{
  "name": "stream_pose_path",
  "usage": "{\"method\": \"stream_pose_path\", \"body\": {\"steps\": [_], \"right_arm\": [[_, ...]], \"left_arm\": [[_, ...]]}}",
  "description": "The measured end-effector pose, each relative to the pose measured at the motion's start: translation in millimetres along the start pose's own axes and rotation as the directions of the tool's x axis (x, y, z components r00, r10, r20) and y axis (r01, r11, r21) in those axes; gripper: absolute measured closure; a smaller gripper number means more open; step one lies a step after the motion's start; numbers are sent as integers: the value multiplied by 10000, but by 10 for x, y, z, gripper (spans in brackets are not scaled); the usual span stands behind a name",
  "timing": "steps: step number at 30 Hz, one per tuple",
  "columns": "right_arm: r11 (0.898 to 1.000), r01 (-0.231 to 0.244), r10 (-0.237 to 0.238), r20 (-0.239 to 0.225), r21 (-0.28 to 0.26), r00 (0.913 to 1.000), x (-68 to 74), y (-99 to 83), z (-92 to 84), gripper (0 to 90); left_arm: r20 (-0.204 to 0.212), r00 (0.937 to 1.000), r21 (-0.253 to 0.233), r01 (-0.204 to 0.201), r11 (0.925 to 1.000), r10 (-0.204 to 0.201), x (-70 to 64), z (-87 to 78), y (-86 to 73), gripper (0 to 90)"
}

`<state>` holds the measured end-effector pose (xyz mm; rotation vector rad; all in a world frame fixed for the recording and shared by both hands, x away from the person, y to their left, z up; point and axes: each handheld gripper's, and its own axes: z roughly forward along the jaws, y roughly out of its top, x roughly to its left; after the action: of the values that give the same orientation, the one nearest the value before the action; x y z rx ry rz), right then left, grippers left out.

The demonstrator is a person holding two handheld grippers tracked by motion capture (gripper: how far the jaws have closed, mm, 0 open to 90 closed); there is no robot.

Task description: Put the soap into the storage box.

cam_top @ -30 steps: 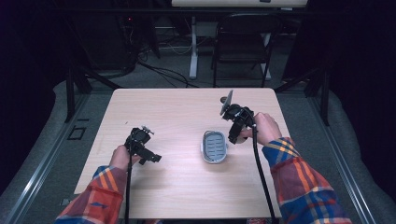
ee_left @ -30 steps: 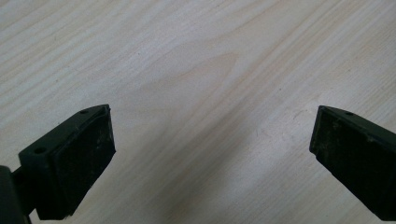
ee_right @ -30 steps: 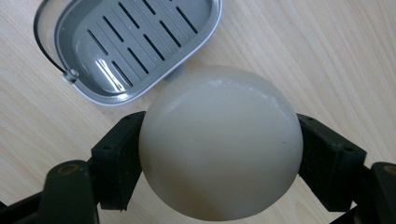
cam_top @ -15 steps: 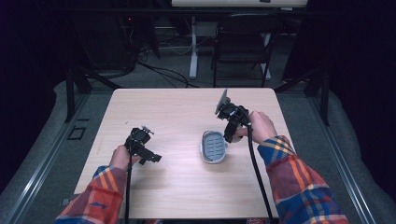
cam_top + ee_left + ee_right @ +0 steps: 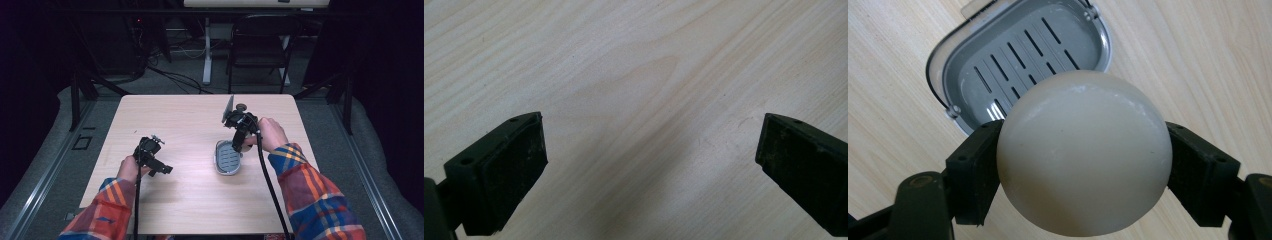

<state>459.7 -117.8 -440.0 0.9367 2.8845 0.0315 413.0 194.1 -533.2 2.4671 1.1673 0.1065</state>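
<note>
A smooth cream-white oval soap bar (image 5: 1083,152) was pinched by the right gripper (image 5: 1083,165) above the slotted grey plastic soap dish (image 5: 1018,55) at frame centre, apparently for placing. The left gripper (image 5: 649,165) was spread over the pale wooden table (image 5: 634,75).

The round cream soap bar (image 5: 1083,152) is being held between the right gripper's (image 5: 1083,160) pads (image 5: 973,170), above the grey slotted plastic soap dish (image 5: 1020,55).
</note>
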Motion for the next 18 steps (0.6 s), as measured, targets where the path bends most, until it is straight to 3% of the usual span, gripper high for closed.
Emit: {"method": "stream_pose_path", "body": {"steps": [18], "right_arm": [[9993,385,-386,-287,-12,9988,139,194,149,228]], "left_arm": [[-7,10000,6,-32,10000,32,0,-3,-2,0]]}}
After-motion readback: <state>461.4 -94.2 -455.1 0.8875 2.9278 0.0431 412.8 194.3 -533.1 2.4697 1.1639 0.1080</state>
